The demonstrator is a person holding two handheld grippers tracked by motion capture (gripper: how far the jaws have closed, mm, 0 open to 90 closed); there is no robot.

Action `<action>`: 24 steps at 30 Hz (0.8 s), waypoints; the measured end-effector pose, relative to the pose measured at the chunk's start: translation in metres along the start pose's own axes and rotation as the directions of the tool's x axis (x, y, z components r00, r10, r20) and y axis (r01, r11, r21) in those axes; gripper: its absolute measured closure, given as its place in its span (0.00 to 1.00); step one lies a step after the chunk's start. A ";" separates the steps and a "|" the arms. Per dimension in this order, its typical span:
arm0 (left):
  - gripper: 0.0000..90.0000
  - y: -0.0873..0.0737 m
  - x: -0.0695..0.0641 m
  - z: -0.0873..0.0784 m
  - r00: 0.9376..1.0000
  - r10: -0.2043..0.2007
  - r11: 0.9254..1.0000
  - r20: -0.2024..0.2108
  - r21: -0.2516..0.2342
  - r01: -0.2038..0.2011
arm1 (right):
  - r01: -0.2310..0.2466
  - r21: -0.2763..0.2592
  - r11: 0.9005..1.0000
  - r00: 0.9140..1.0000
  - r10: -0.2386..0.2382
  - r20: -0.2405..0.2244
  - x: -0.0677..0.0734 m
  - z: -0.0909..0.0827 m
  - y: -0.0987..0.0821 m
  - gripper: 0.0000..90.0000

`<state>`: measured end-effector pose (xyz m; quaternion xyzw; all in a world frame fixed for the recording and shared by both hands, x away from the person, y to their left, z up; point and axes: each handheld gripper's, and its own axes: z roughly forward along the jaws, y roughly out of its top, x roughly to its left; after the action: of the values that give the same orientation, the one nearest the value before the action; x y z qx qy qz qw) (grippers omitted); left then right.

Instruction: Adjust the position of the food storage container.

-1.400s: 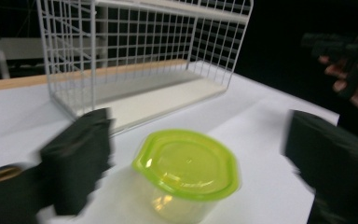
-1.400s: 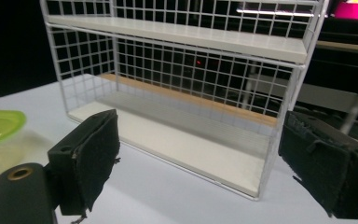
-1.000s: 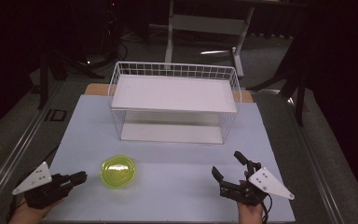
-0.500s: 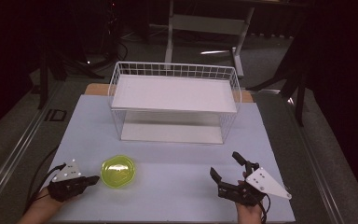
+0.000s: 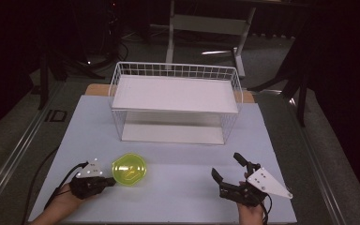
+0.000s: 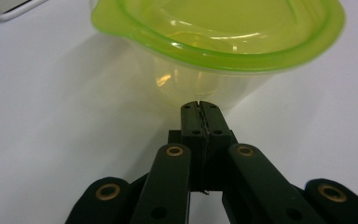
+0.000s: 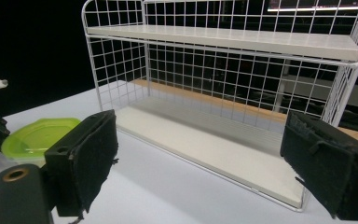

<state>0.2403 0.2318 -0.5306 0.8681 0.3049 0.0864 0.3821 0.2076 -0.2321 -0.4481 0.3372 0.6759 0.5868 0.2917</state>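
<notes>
Lime-green bowl (image 5: 130, 169), upright on the table (image 5: 178, 187).
I see a translucent plastic bowl with a wide faceted rim, empty, at the table's near-left part.

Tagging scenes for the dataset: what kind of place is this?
Probably a lab or studio recording bench, not a home: a plain white tabletop in a dark room, a white two-tier wire-mesh shelf, and grey equipment stands on the floor behind.

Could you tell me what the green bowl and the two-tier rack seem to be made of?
The green bowl looks like translucent glossy plastic: the table shows through its wall and highlights glint on the rim. The rack appears to be white-coated metal wire, given its thin grid sides, with smooth matte white shelf boards, possibly laminated wood or plastic.
</notes>
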 end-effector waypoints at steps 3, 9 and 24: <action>1.00 0.008 -0.005 0.008 1.000 0.008 1.000 0.028 -0.005 -0.008 | 0.003 0.001 1.000 1.000 -0.003 -0.001 0.000 0.000 0.000 0.12; 1.00 0.006 -0.003 0.007 1.000 0.020 1.000 0.003 0.018 -0.020 | 0.000 0.003 1.000 1.000 0.000 0.001 -0.001 0.000 -0.001 0.12; 1.00 0.021 0.024 0.017 0.999 -0.017 1.000 -0.028 0.005 0.018 | 0.004 0.007 1.000 1.000 -0.004 0.015 -0.001 -0.001 -0.001 0.12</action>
<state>0.2752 0.2248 -0.5296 0.8651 0.3181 0.0946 0.3761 0.2070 -0.2334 -0.4489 0.3412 0.6763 0.5814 0.2971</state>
